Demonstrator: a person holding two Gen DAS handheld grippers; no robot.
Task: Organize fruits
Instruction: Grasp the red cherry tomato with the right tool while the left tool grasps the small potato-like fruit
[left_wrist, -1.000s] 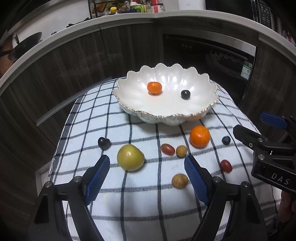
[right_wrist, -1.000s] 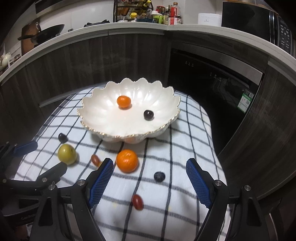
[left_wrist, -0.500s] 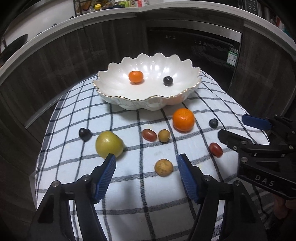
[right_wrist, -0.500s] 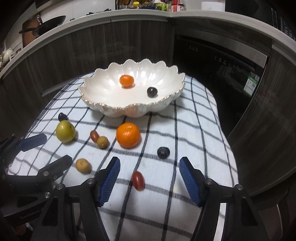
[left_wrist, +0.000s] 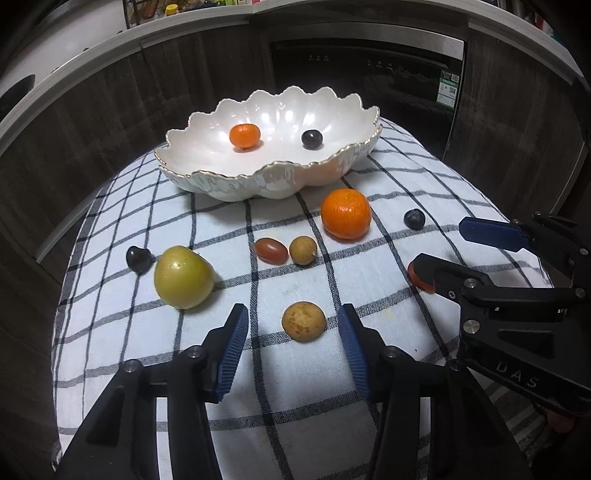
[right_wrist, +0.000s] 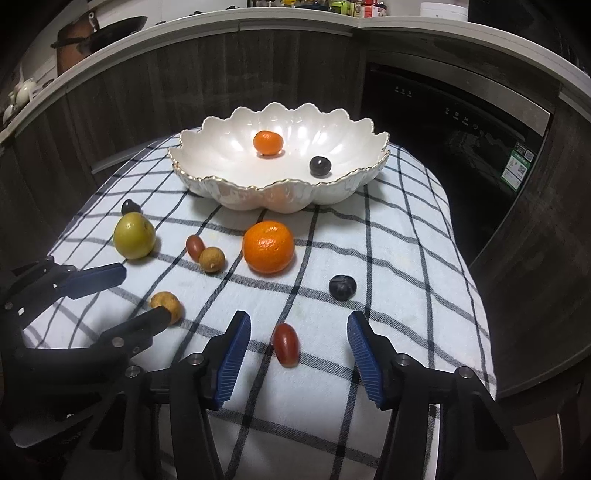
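Observation:
A white scalloped bowl (left_wrist: 207, 173) (right_wrist: 229, 192) holds a small orange (left_wrist: 244, 136) and a dark grape (left_wrist: 311, 139). Loose fruit lies on the checked cloth. My left gripper (left_wrist: 293, 341) straddles a brown spotted longan (left_wrist: 303, 321); its jaws are closing, with gaps still showing at both pads. My right gripper (right_wrist: 295, 347) straddles a red cherry tomato (right_wrist: 285, 344); its jaws are closing too and do not touch it. In front of the bowl lie a large orange (left_wrist: 345, 213) (right_wrist: 268, 247), a green fruit (left_wrist: 183, 277), a second tomato (left_wrist: 271, 251) and a second longan (left_wrist: 303, 250).
A blueberry (right_wrist: 342, 286) lies right of the large orange, a dark grape (left_wrist: 138, 258) left of the green fruit. The cloth (left_wrist: 258, 387) drapes over a small table with drops on all sides. Dark cabinets and a dishwasher (left_wrist: 369, 74) stand behind.
Both grippers have come down and forward toward the cloth, and their jaws have narrowed. The left now frames the brown longan, the right the red tomato.

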